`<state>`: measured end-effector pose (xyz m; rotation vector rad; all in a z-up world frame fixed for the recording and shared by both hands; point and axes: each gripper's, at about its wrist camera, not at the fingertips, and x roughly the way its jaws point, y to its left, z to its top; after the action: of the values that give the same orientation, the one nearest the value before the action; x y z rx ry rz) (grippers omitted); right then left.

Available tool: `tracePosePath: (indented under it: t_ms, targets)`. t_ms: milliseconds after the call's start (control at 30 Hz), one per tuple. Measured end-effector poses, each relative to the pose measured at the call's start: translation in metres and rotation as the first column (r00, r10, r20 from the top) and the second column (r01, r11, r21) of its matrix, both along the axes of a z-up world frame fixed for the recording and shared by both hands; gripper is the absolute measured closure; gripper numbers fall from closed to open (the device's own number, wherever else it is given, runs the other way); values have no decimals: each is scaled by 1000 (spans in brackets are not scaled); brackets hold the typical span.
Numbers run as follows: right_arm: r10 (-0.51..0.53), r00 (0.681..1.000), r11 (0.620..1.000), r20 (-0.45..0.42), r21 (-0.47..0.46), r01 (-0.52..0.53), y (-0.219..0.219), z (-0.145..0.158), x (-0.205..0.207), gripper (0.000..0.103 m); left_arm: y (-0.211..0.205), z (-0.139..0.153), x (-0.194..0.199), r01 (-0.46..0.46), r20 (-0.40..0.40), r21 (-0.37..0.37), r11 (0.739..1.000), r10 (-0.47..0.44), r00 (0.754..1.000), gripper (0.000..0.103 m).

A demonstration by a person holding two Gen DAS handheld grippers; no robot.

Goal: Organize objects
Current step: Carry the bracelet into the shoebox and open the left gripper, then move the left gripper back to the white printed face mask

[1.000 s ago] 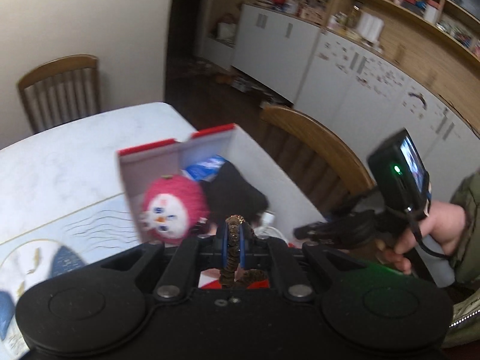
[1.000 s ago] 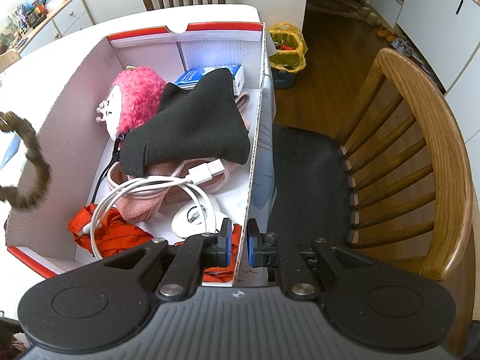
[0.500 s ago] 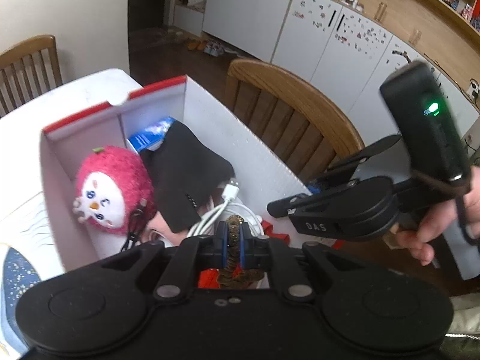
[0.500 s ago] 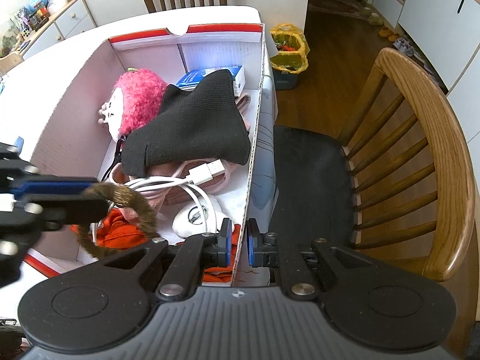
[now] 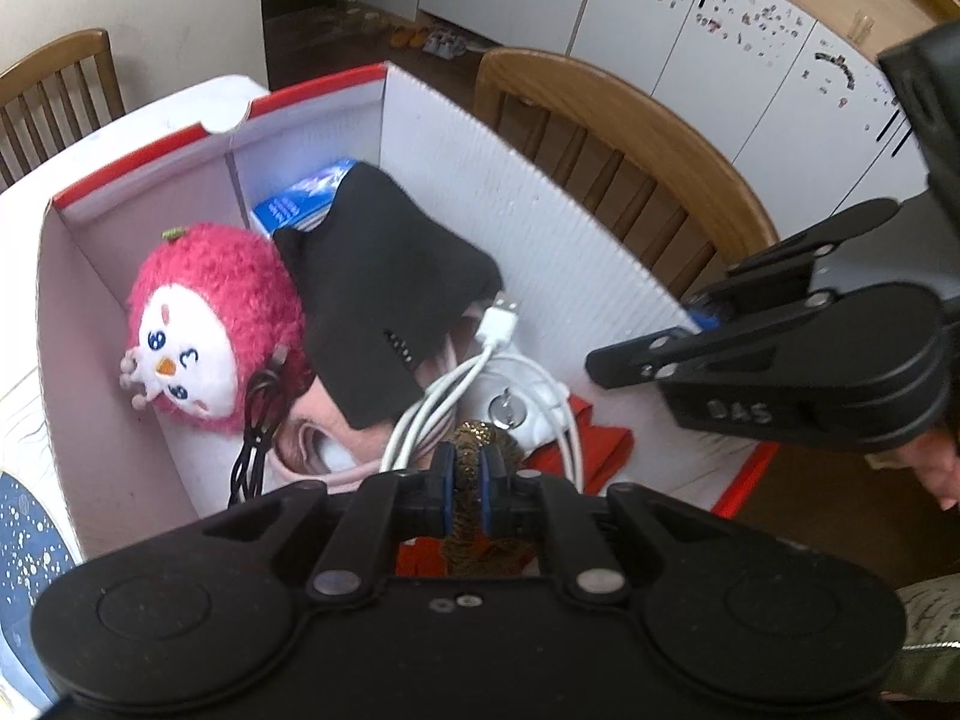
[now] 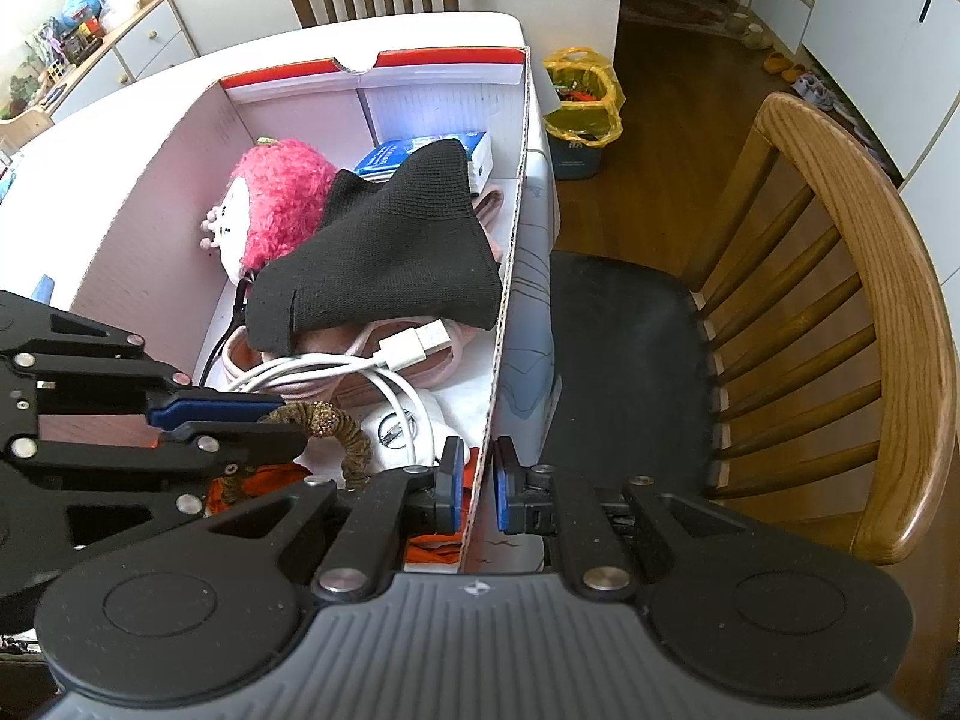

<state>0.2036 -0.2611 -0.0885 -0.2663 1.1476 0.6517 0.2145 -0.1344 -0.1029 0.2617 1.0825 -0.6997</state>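
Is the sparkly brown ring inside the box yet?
Not resting inside yet. The left gripper holds the ring above the box's contents, over the white cable.

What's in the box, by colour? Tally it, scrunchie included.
Pink: 2 (plush toy, pouch)
Black: 2 (knit cloth, cable)
White: 2 (USB cable, round device)
Blue: 1 (carton)
Orange-red: 1 (cloth)
Brown: 1 (scrunchie in left hand-held gripper)
Total in box: 9
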Motion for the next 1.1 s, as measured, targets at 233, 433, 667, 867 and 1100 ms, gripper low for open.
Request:
tracePosePath:
  t_ms: [233, 433, 667, 867, 1100]
  targets:
    - [1, 1000, 1000, -1, 0, -1, 0, 0, 0, 92, -1, -3, 2, -10, -19, 19, 1000, 10, 1000, 86]
    - [1, 1000, 1000, 0, 0, -1, 0, 0, 0, 92, 4, 3, 1, -23, -28, 6, 1000, 23, 999, 77]
    - [3, 1000, 1000, 5, -4, -3, 1, 0, -1, 92, 9, 20, -12, -11, -11, -35, 999, 10, 1000, 62]
    - [4, 1000, 1000, 13, -11, -4, 2, 1, -3, 92, 20, 41, -19, -21, 15, -87, 996, 22, 1000, 56]
    - [4, 1000, 1000, 21, -16, -3, 2, 2, -6, 92, 45, 66, -25, -92, 78, -116, 989, 101, 992, 44]
